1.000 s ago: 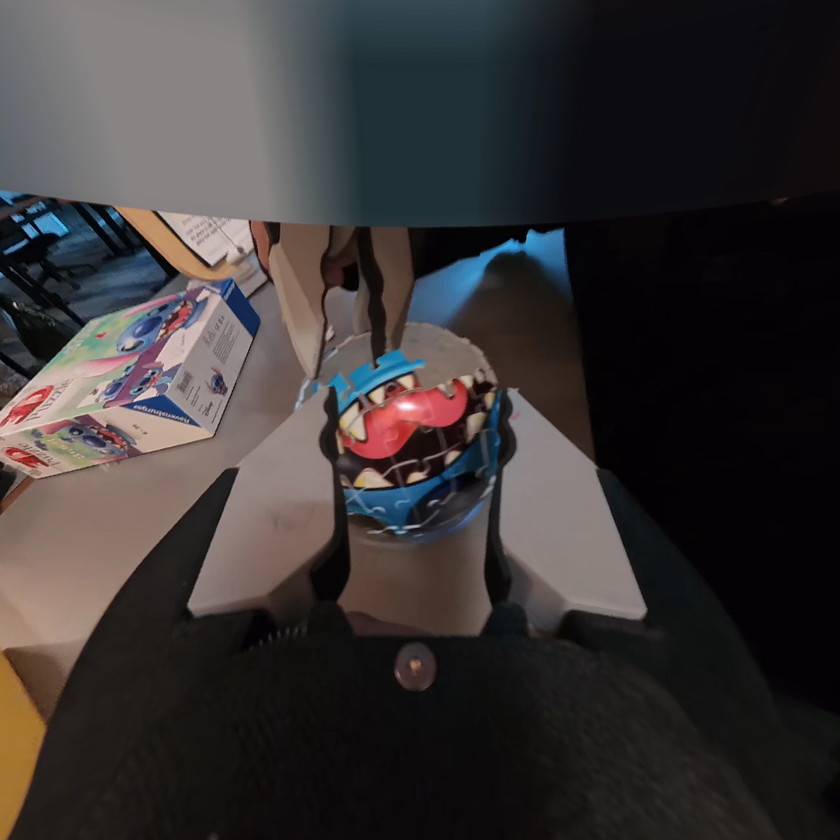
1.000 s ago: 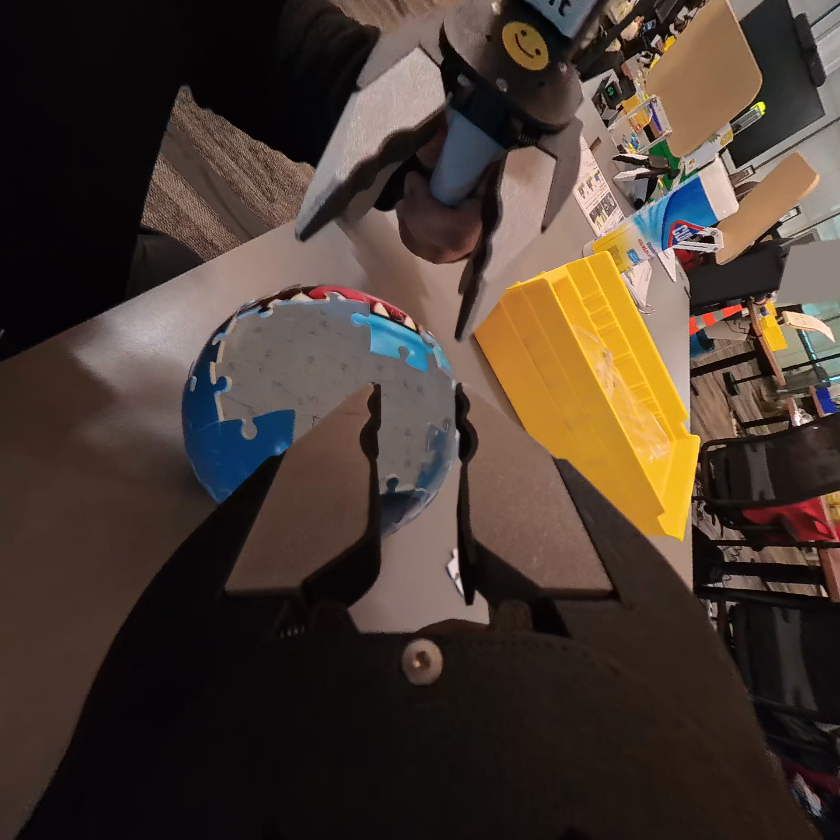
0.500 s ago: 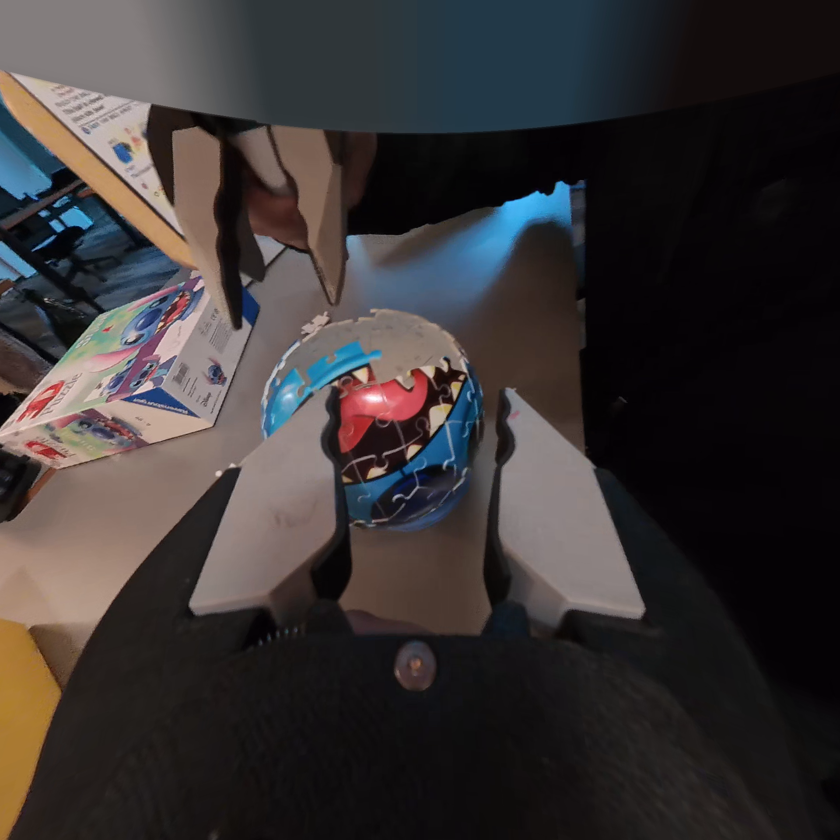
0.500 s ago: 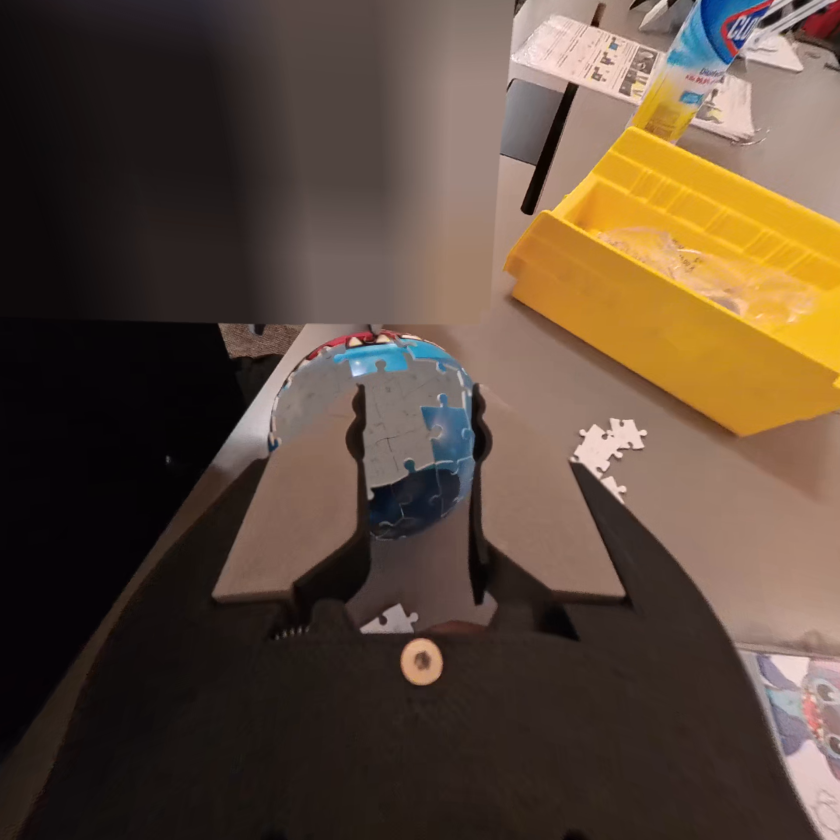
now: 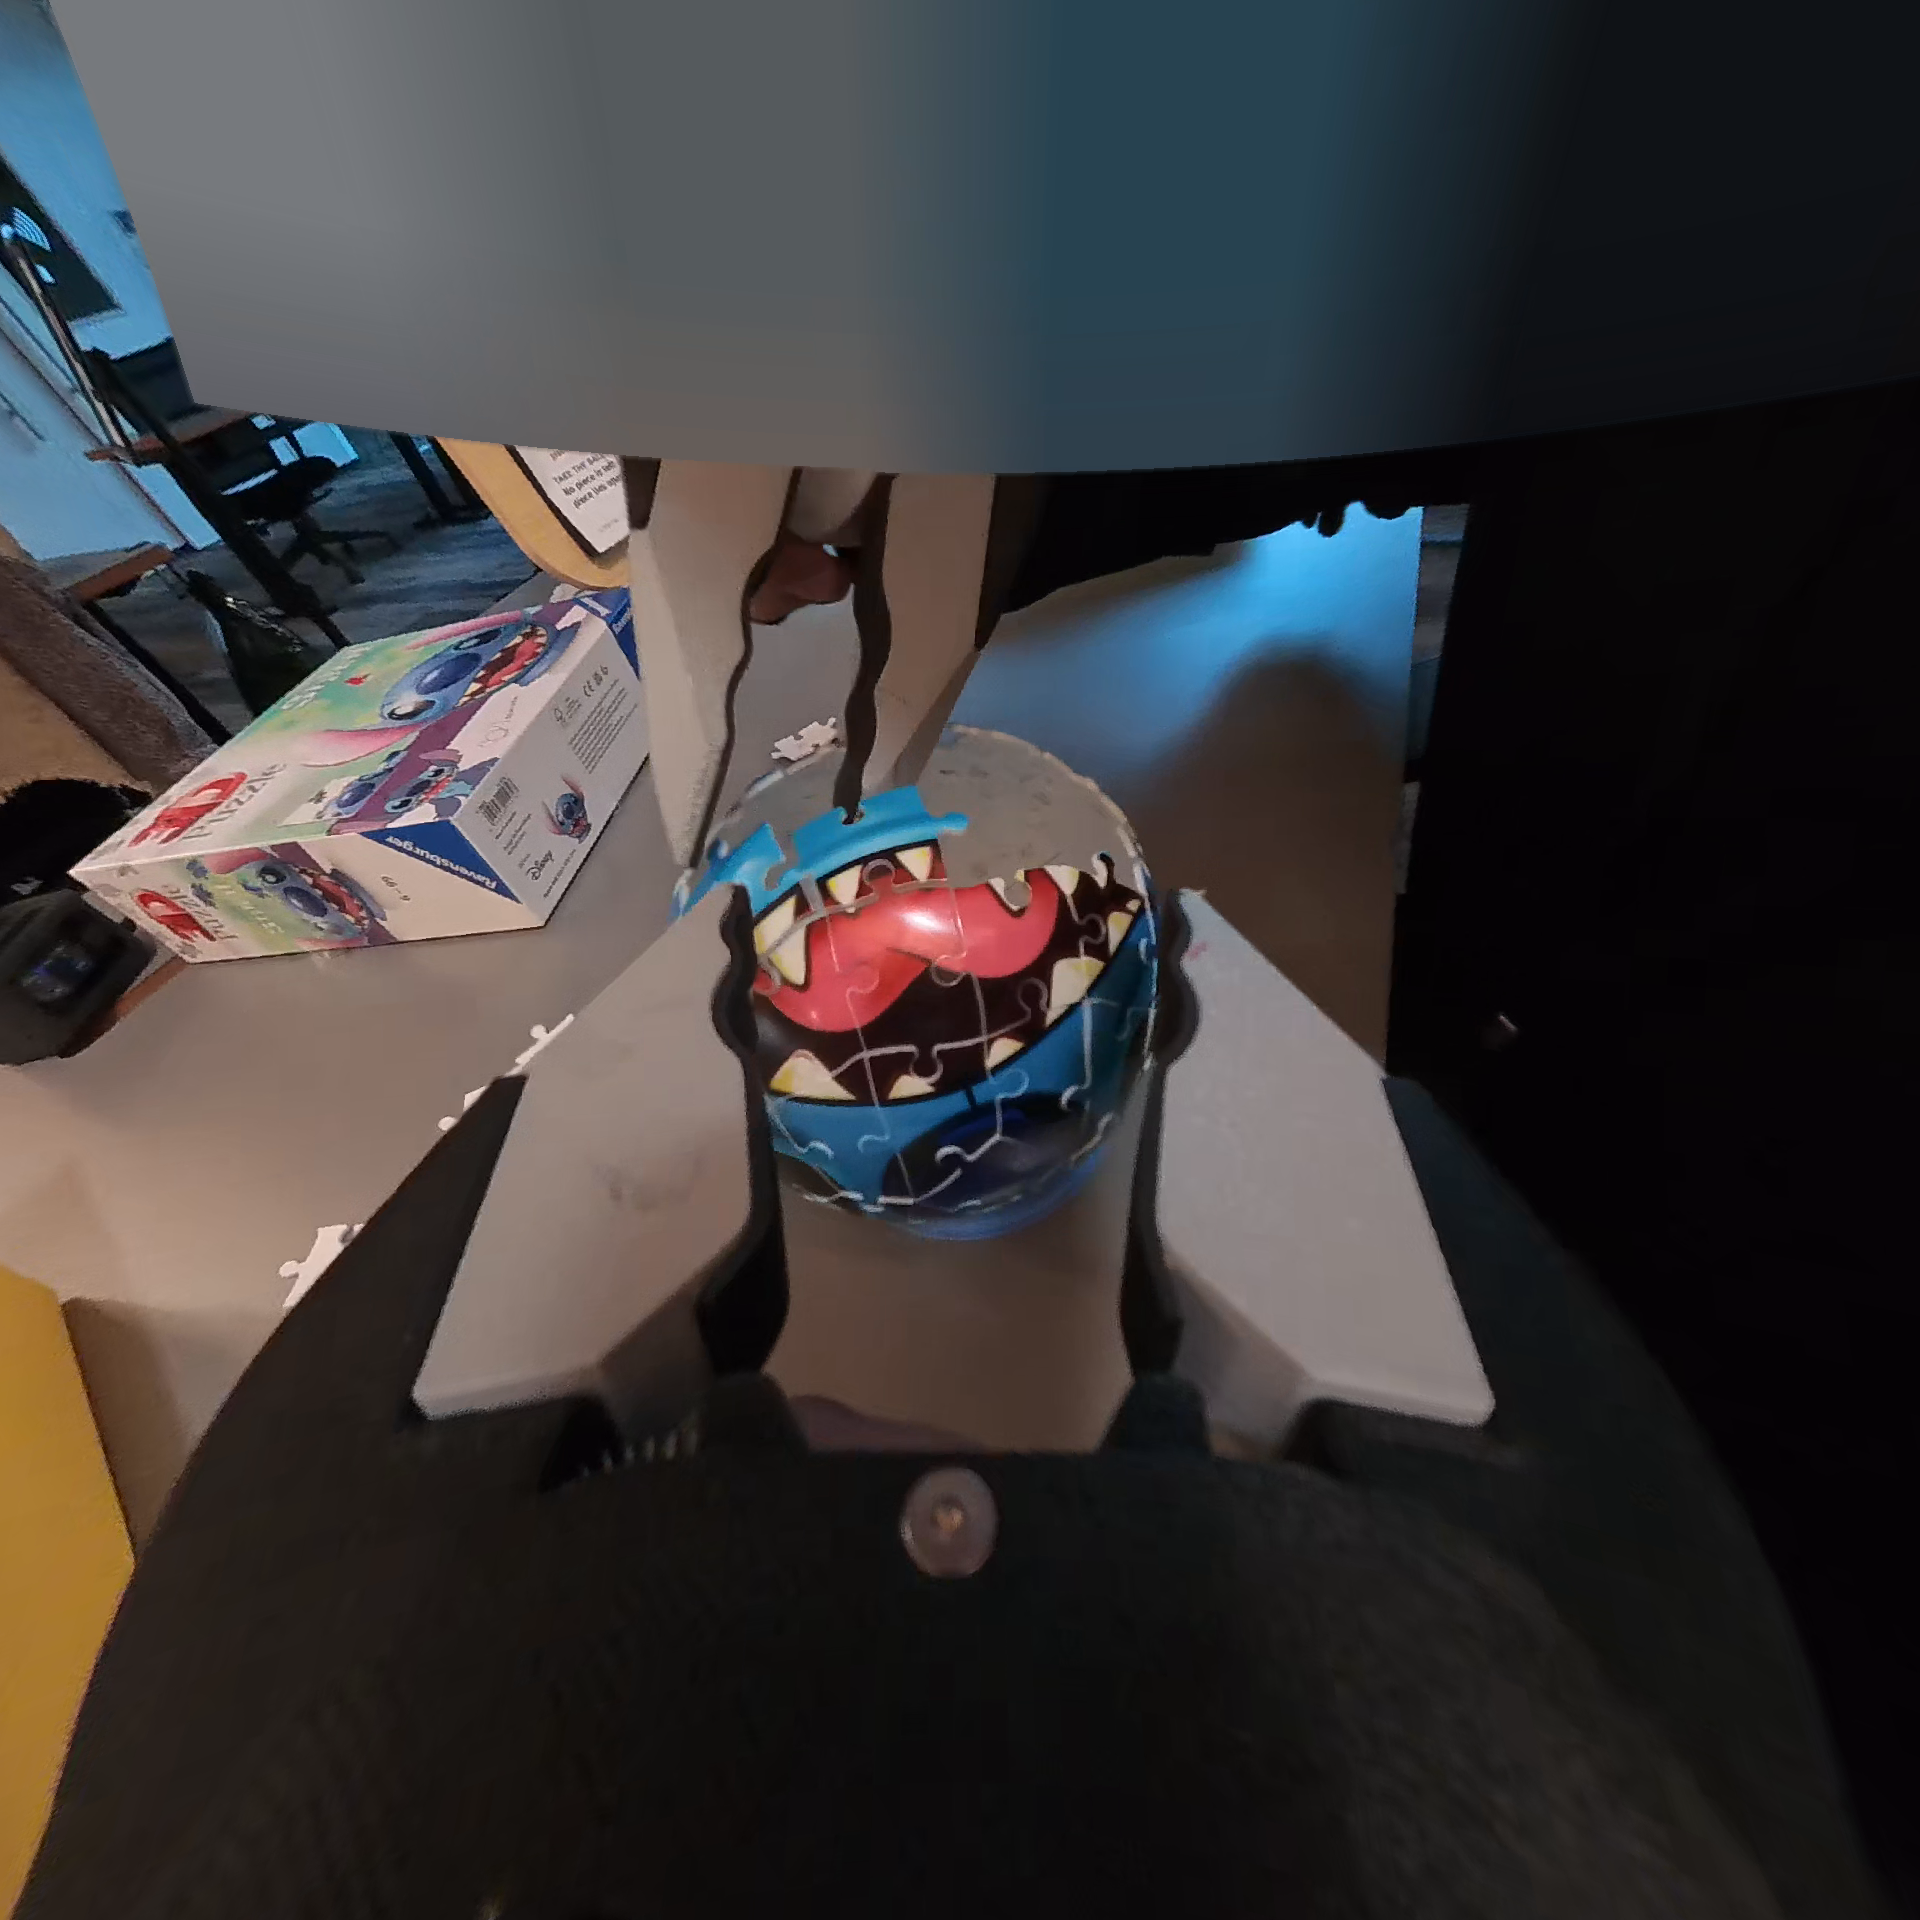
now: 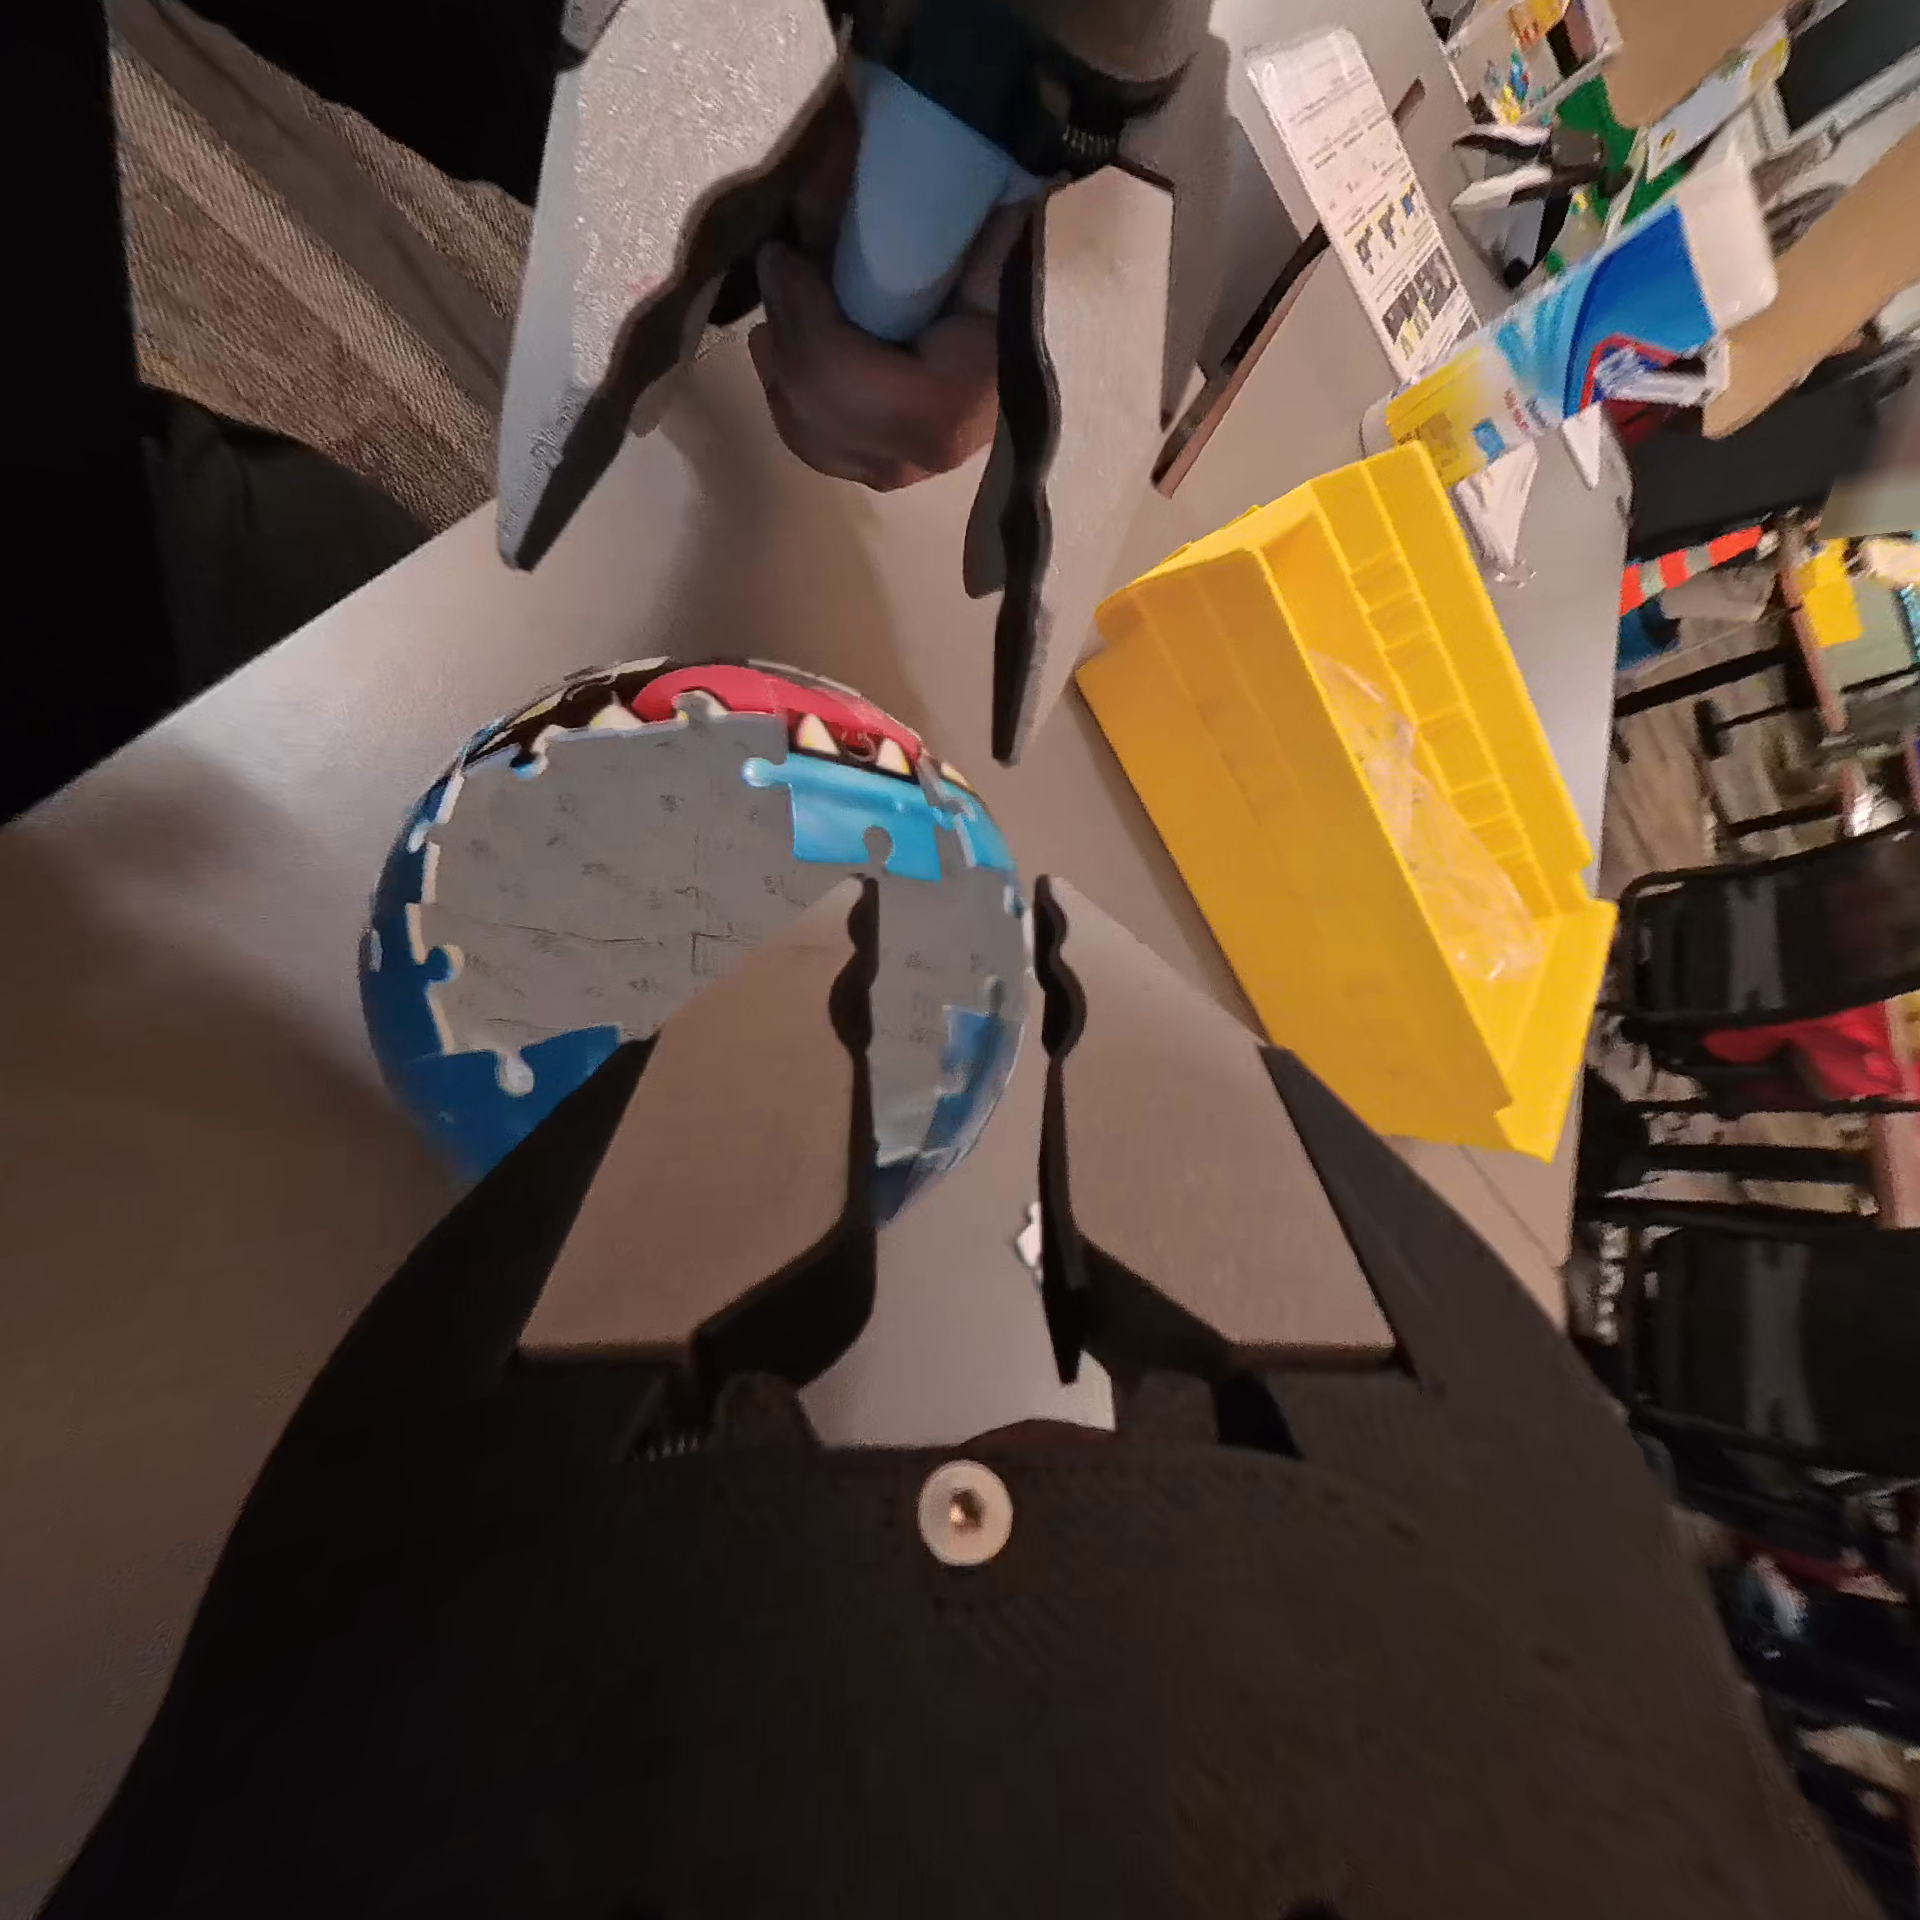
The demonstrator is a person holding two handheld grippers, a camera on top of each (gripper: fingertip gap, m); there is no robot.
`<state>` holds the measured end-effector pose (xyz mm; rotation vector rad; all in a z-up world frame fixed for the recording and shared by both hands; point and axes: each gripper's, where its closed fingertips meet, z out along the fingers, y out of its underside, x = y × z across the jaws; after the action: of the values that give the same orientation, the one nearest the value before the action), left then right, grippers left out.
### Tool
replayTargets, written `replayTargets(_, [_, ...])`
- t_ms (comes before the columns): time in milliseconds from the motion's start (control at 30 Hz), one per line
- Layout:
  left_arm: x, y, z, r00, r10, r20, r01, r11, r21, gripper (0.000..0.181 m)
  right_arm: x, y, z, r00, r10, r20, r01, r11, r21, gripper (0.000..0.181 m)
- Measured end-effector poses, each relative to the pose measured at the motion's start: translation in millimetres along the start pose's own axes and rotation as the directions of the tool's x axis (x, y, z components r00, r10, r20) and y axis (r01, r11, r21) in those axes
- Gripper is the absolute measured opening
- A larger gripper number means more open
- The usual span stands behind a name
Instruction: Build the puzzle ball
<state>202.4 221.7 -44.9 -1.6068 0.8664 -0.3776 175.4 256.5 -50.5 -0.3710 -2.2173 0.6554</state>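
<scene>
The puzzle ball (image 5: 956,1049) stands on the grey table, blue with a red tongue and teeth; its top is unclosed and shows the grey inside (image 6: 644,883). My left gripper (image 5: 951,914) is open, its fingers either side of the ball without gripping it; from the right wrist view it (image 6: 758,655) hangs just behind the ball. My right gripper (image 6: 951,888) is slightly open and empty, over the ball's top rim. In the left wrist view it (image 5: 774,836) comes down from above, one fingertip touching a light blue piece (image 5: 883,826) on the rim.
The puzzle box (image 5: 384,800) lies on the table left of the ball. A yellow bin (image 6: 1351,831) with a clear bag stands to the right. Loose white pieces (image 5: 805,740) lie behind the ball. A wipes canister (image 6: 1558,353) and a printed sheet (image 6: 1361,187) lie farther off.
Half a second ago my right gripper was lifted away from the ball; it is now back down over the rim on the light blue piece. The left gripper stays open around the ball.
</scene>
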Motion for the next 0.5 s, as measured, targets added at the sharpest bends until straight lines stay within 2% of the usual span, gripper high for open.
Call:
replayTargets(333, [2.0, 6.4, 1.0, 0.999, -0.01, -0.037, 0.01, 1.0, -0.012, 0.076, -0.4, -7.3, 2.0, 0.991, -0.133, -0.01, 0.133, 0.991, 0.017, 0.024])
replayTargets(500, [2.6, 7.7, -1.3, 0.999, -0.001, -0.043, 0.0, 1.0, -0.017, 0.077, -0.5, -10.2, 4.4, 0.981, -0.194, -0.011, 0.194, 0.981, 0.016, 0.012])
